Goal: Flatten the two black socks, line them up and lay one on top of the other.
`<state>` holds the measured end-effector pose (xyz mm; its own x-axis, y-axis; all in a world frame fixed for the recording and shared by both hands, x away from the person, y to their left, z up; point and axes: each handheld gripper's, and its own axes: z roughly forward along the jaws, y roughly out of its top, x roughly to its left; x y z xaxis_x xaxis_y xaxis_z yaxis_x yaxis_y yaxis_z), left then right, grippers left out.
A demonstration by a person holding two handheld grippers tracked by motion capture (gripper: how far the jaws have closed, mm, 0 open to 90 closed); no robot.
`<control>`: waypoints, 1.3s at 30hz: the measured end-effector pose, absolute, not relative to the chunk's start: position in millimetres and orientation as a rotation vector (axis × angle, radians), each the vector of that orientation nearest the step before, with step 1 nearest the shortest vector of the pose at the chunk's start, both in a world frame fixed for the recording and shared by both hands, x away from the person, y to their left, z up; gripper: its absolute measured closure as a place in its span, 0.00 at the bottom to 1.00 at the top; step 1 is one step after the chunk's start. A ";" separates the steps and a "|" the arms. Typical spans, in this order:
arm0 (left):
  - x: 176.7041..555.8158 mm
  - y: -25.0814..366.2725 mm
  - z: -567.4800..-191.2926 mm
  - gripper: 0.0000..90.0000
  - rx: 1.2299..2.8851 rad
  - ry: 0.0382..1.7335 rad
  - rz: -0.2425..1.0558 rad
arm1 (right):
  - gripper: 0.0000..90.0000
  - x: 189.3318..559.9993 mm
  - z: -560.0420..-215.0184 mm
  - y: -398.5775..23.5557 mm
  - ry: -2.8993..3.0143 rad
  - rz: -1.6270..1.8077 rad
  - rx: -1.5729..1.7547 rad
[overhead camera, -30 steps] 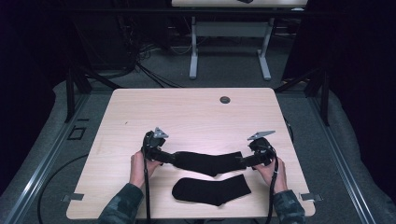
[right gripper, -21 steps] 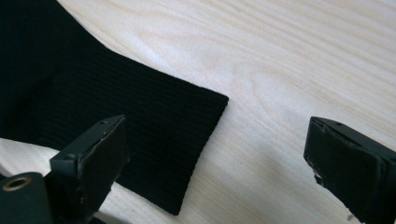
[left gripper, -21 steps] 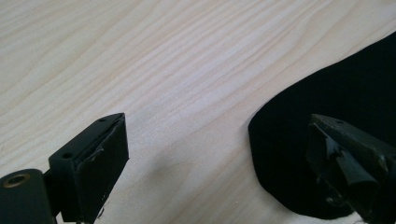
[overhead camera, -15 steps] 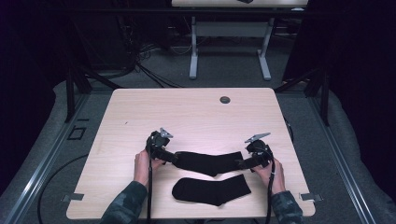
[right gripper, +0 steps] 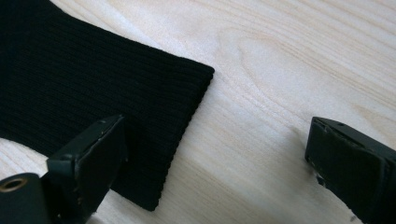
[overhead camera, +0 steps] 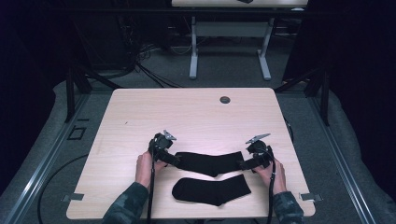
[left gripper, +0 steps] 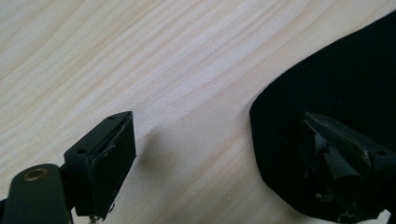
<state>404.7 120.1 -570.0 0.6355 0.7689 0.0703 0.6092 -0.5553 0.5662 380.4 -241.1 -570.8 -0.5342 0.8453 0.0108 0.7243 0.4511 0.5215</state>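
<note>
Far sock (overhead camera: pixel 210 163): lies flat on the table (overhead camera: pixel 187 116), stretched crosswise between the two grippers; its rounded toe end is at the left (left gripper: pixel 327 93), its ribbed cuff at the right (right gripper: pixel 93 93).
Near sock (overhead camera: pixel 212 190): lies just in front of the far one, close to the table's front edge, apart from it by a thin strip of wood.
Left gripper (overhead camera: pixel 169 157): jaws apart and just now easing inward; one jaw sits over the toe, the other over bare wood, with the sock's edge between them but nothing pinched.
Right gripper (right gripper: pixel 215 154): jaws wide apart, straddling the cuff's corner; one over the ribbing, the other over bare table, no grip on the cloth.
Likely step: I'd say both ends are about to be pinched for a lift or a fold.
Risk, left: the jaw over the wood may scrape the table and close on a thin lip of toe, which could slip out.
Risk, right: only the cuff's corner is between the jaws, so a close may catch one layer and the sock would hang twisted.
Risk, both: uneven timing could drag the far sock onto the near sock and rumple the pair.
</note>
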 end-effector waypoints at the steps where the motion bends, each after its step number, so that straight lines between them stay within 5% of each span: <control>1: 404.5 119.7 -569.7 0.13 2.363 1.078 0.420 | 0.05 380.9 -571.1 -241.4 2.455 0.707 1.359; 23: 388.0 116.5 -570.5 0.13 2.367 1.058 0.375 | 0.00 389.9 -572.3 -252.4 2.480 0.683 1.334; 28: 387.5 120.2 -564.4 0.06 2.305 1.052 0.371 | 0.00 389.4 -570.4 -252.9 2.471 0.680 1.337; 39: 365.5 145.5 -535.7 0.03 2.227 1.040 0.452 | 0.01 358.6 -533.0 -268.6 2.341 0.890 1.314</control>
